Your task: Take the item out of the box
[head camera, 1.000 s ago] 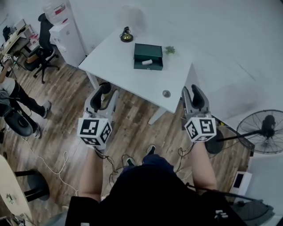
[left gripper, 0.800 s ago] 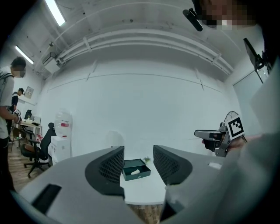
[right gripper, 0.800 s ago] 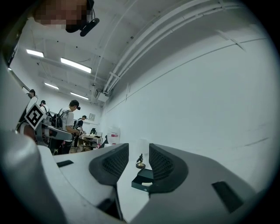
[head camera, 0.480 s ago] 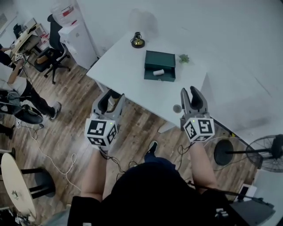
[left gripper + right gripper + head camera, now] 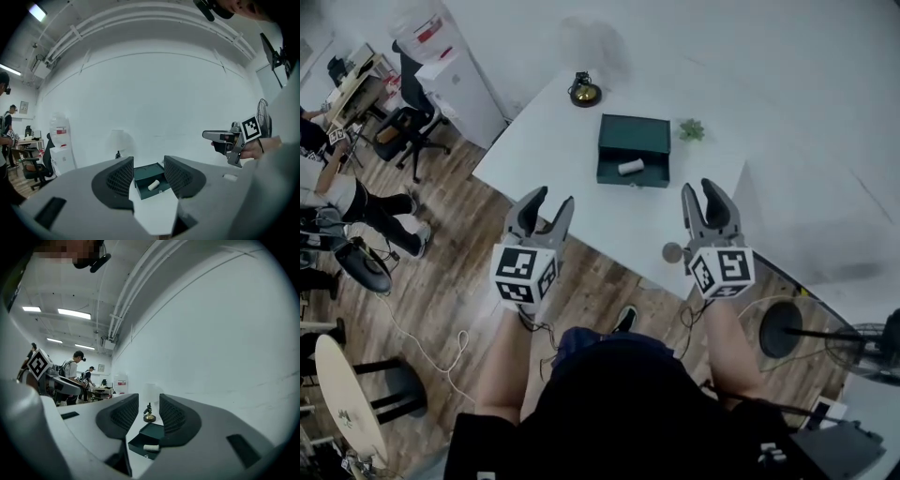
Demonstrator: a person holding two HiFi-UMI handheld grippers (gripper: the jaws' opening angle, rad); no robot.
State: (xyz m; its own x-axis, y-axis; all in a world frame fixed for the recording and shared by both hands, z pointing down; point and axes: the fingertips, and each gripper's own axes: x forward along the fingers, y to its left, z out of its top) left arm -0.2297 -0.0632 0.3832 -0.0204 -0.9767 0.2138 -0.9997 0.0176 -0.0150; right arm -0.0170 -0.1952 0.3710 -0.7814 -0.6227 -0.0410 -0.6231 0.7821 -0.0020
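A dark green box (image 5: 634,137) lies open on the white table (image 5: 553,155), with a small white cylinder (image 5: 630,168) inside it. My left gripper (image 5: 551,199) hovers over the table's near edge, short of the box, open and empty. My right gripper (image 5: 700,189) hangs off the table's right corner, its jaws closing slightly with nothing between them. The left gripper view frames the box (image 5: 146,172) and cylinder (image 5: 153,184) between the jaws, far ahead. In the right gripper view, the box (image 5: 152,432) and cylinder (image 5: 151,447) sit low ahead.
A brass ornament (image 5: 583,92) stands at the table's far corner and a small plant (image 5: 692,129) beside the box. A round grommet (image 5: 672,251) is near the front edge. A water dispenser (image 5: 450,70), office chair (image 5: 403,127), people and a fan base (image 5: 783,328) surround the table.
Both grippers have moved forward toward the table, and the person has stepped closer. The box now lies nearer, just ahead of the jaws.
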